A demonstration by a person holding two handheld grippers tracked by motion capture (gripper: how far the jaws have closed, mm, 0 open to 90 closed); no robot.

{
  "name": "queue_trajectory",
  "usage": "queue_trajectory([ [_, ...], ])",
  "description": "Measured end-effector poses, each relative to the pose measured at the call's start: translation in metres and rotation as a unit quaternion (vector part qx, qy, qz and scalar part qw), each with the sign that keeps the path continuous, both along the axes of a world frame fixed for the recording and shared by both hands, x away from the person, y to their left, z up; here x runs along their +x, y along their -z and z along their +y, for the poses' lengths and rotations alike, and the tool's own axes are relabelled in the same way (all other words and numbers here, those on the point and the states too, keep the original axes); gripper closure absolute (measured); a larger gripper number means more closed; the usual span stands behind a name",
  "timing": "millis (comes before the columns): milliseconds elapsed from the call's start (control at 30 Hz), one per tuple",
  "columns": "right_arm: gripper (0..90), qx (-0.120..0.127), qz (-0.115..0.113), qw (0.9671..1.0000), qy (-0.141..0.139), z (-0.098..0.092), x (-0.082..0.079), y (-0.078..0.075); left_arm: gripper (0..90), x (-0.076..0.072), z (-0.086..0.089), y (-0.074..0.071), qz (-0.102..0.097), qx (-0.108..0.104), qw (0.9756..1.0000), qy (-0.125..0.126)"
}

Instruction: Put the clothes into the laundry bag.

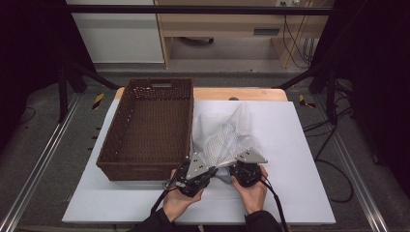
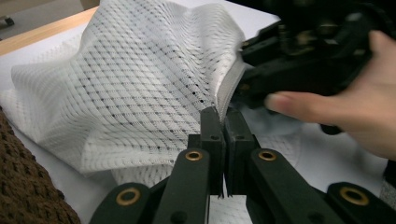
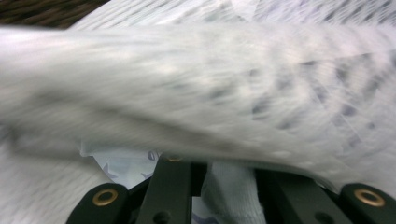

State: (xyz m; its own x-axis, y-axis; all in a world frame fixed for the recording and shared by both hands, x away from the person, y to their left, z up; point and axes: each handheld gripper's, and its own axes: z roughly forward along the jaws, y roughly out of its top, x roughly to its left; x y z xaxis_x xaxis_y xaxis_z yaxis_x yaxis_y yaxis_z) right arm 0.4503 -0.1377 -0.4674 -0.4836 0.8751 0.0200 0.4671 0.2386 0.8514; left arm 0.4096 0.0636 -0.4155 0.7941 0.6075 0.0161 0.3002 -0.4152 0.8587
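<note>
- we see the white mesh bag at centre frame of the high view, just right of the wicker basket.
- left gripper is clenched on the bag's edge.
- right gripper meets the bag's lower right; we cannot tell its grip.

We see a brown woven rectangular basket on the left of a white table board. Just right of it lies a crumpled white mesh bag, touching the basket's side. Both grippers sit at the bag's near edge.
</note>
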Motion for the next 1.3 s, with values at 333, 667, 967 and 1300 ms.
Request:
queue_trajectory([
  [333,57.6,-0.025,-0.002,0.9996,-0.013,-0.002,0.000,0.002,87.8,0.006,-0.001,0.010,0.011,0.014,0.9998,-0.007],
  [667,42.4,-0.060,0.034,0.9959,-0.059,-0.025,-0.038,0.001,87.7,0.013,0.001,0.018,0.020,0.015,0.9995,-0.019],
  [967,83.5,-0.038,0.079,0.9944,-0.059,-0.034,-0.024,0.014,87.7,0.013,0.000,0.018,0.022,0.018,0.9995,-0.015],
  [1300,83.6,-0.006,0.027,0.9985,-0.047,-0.001,0.001,-0.003,87.6,0.006,0.002,0.006,0.010,0.002,0.9999,-0.004],
])
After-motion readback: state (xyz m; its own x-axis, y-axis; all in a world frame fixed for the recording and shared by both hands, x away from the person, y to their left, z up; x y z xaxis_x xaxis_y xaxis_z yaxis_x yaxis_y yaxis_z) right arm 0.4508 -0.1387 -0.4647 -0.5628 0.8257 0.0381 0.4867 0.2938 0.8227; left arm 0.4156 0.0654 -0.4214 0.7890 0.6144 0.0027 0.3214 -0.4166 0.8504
